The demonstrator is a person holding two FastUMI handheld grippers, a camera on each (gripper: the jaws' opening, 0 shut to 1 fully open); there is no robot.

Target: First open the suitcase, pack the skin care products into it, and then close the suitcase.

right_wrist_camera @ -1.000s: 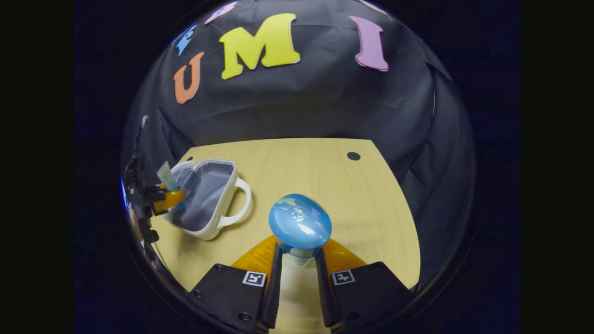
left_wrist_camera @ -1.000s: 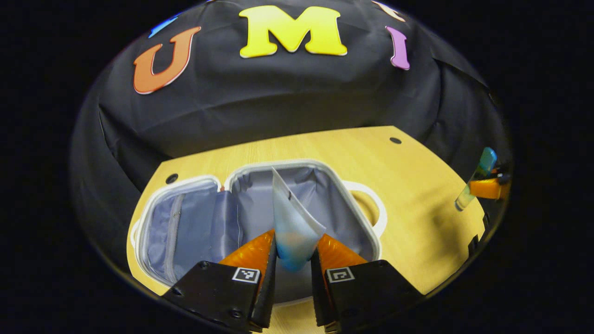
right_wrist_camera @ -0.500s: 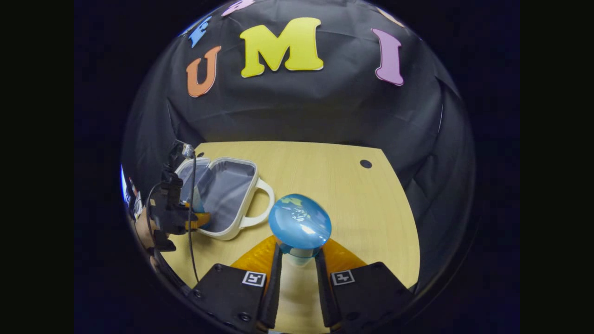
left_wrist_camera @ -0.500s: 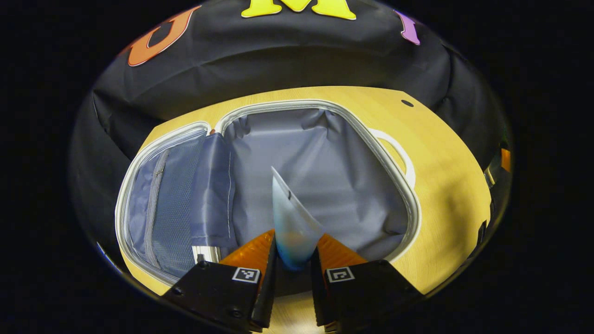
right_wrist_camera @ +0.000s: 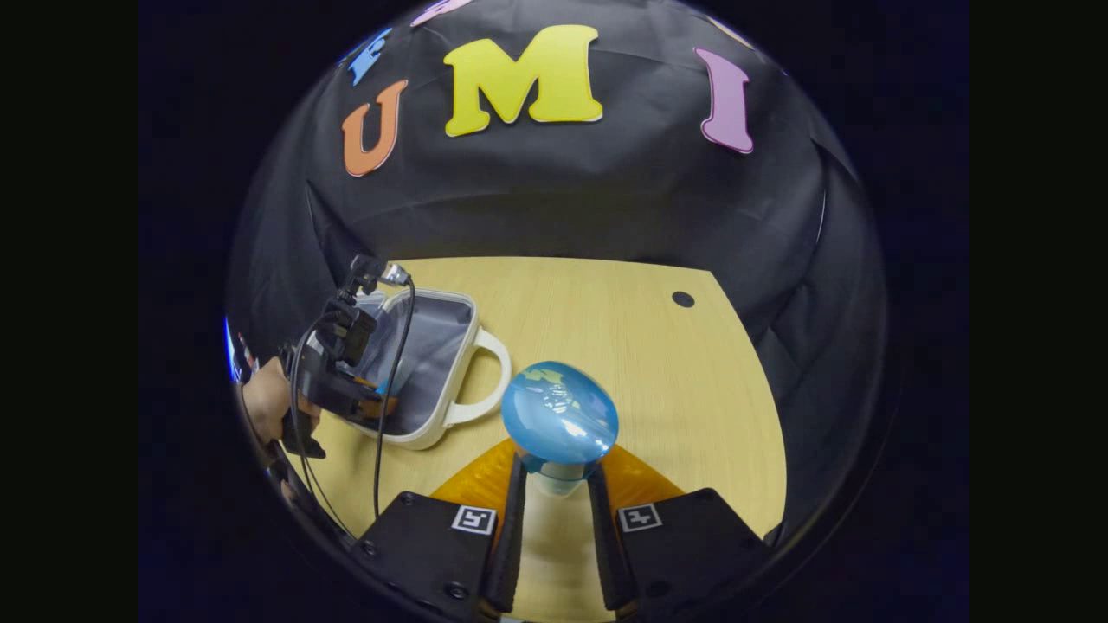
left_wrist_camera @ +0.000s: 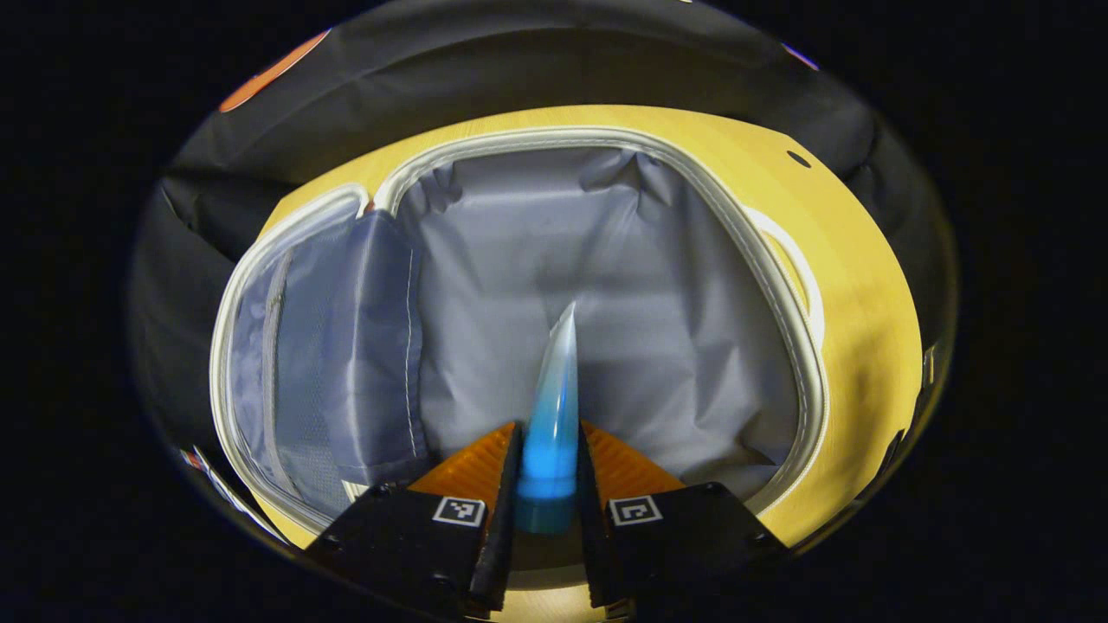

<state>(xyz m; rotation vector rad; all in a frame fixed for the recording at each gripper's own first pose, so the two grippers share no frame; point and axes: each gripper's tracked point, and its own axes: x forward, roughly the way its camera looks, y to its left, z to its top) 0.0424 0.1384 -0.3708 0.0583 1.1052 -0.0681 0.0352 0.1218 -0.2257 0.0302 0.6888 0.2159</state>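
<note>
Translucent squeeze tube with a blue lower end [left_wrist_camera: 554, 407] sits pinched between both fingers of the left gripper [left_wrist_camera: 547, 472], low over the grey fabric lining of the open white-rimmed suitcase [left_wrist_camera: 606, 143]. Judgement: ease the tube down until it lies on the lining of the main compartment, well inside the rim, then let go. The right gripper [right_wrist_camera: 556, 484] clamps the neck of a round blue-capped bottle [right_wrist_camera: 559, 414] above the pale wooden table [right_wrist_camera: 623, 346], beside the suitcase handle [right_wrist_camera: 485, 381]; it should wait its turn.
</note>
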